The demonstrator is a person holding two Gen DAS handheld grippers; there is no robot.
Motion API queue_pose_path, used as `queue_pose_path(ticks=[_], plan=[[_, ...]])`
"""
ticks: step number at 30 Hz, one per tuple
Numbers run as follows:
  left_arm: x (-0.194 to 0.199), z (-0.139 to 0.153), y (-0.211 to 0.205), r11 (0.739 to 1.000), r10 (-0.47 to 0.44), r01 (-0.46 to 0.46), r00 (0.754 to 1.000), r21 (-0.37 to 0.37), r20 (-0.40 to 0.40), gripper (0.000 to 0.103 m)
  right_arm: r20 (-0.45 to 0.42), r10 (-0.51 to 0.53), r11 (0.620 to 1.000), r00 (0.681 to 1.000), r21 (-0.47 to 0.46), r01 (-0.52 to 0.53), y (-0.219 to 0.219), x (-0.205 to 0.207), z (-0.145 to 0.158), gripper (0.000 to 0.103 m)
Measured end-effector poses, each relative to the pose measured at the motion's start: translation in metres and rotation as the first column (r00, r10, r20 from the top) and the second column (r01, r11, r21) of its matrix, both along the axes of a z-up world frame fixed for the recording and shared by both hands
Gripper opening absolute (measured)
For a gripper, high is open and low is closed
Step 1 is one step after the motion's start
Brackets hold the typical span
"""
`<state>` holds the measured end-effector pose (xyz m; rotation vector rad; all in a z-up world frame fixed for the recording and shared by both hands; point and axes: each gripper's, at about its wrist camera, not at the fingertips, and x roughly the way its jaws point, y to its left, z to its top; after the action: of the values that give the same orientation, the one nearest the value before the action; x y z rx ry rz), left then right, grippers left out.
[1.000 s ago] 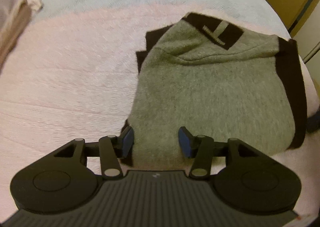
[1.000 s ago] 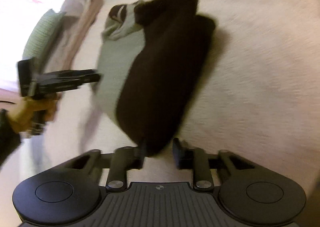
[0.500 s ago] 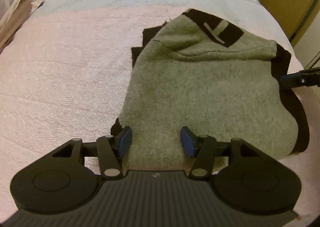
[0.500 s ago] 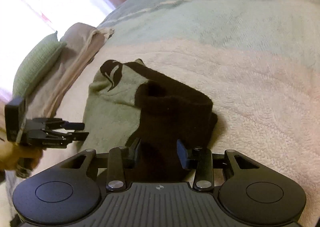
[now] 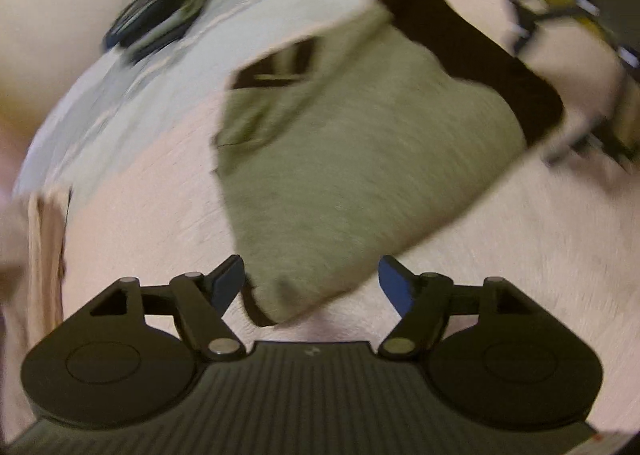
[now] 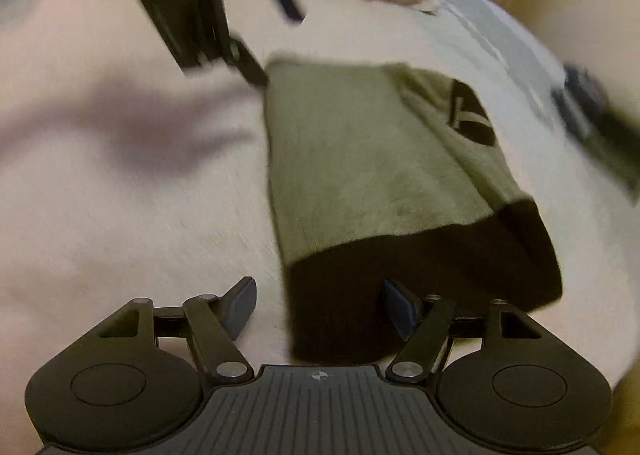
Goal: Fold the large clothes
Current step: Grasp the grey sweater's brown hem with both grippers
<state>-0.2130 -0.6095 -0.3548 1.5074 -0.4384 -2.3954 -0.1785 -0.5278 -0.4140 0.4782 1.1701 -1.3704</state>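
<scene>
Both tools are matte black. The left gripper and right gripper each carry blue pads on hinged links, silver pivot pins, round discs either side of a ribbed centre plate stamped with a small mark.

The garment lay folded into a compact, roughly rectangular bundle on the pale pink bedspread. Its upper face was grey-green, fleecy fabric; a broad dark brown, almost black band ran along one end, wrapping over the edge of the fold. A dark patch with a light mark sat near the opposite, far end, on a raised flap of the cloth. In the left wrist view the bundle lay slanted, its near corner at the bottom, with a sliver of dark cloth peeking from beneath it. In the right wrist view the dark end lay nearest. Both views were blurred, so finer detail could not be told.
</scene>
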Motion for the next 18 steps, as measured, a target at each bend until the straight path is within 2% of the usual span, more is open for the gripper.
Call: queue_pose_path(ticks=[2, 3, 6, 7, 11, 13, 14, 15, 17, 18], plan=[[-0.001, -0.017, 0.014, 0.994, -0.093, 0.094, 0.995, -0.06, 0.032, 0.077, -0.077, 0.048, 0.999, 0.996, -0.006, -0.049, 0.002, 0.0, -0.012, 0.066], [-0.002, -0.025, 0.021, 0.986, -0.127, 0.132, 0.991, -0.099, 0.048, 0.079, -0.11, 0.063, 0.998, 0.992, -0.005, -0.064, 0.002, -0.002, -0.014, 0.06], [-0.002, -0.044, 0.034, 0.952, -0.215, 0.231, 0.972, -0.203, 0.097, 0.08, -0.081, 0.088, 0.996, 0.993, -0.002, -0.088, 0.008, -0.012, 0.004, 0.033], [-0.004, -0.048, 0.037, 0.935, -0.236, 0.258, 0.965, -0.244, 0.115, 0.08, -0.064, 0.081, 0.997, 0.995, -0.002, -0.081, 0.008, -0.017, 0.013, 0.028], [-0.013, -0.051, 0.044, 0.882, -0.291, 0.326, 0.945, -0.34, 0.15, 0.079, 0.024, 0.039, 0.999, 0.999, -0.01, -0.039, 0.01, -0.041, 0.064, 0.024], [-0.019, -0.051, 0.048, 0.863, -0.321, 0.361, 0.932, -0.354, 0.169, 0.072, 0.069, 0.001, 1.0, 0.998, -0.013, 0.0, 0.015, -0.058, 0.089, 0.023], [-0.021, -0.051, 0.05, 0.853, -0.334, 0.378, 0.925, -0.359, 0.18, 0.061, 0.063, -0.008, 1.0, 0.998, -0.019, 0.009, 0.018, -0.064, 0.097, 0.023], [-0.024, -0.051, 0.052, 0.85, -0.352, 0.398, 0.917, -0.346, 0.189, 0.046, 0.063, -0.022, 1.0, 0.998, -0.02, 0.023, 0.02, -0.072, 0.104, 0.023], [-0.028, -0.051, 0.057, 0.847, -0.372, 0.421, 0.906, -0.325, 0.202, 0.034, 0.063, -0.039, 0.999, 0.997, -0.009, 0.04, 0.023, -0.082, 0.106, 0.024], [-0.029, -0.049, 0.057, 0.856, -0.373, 0.418, 0.907, -0.305, 0.196, 0.028, 0.06, -0.041, 0.999, 0.997, 0.0, 0.041, 0.025, -0.085, 0.105, 0.024]])
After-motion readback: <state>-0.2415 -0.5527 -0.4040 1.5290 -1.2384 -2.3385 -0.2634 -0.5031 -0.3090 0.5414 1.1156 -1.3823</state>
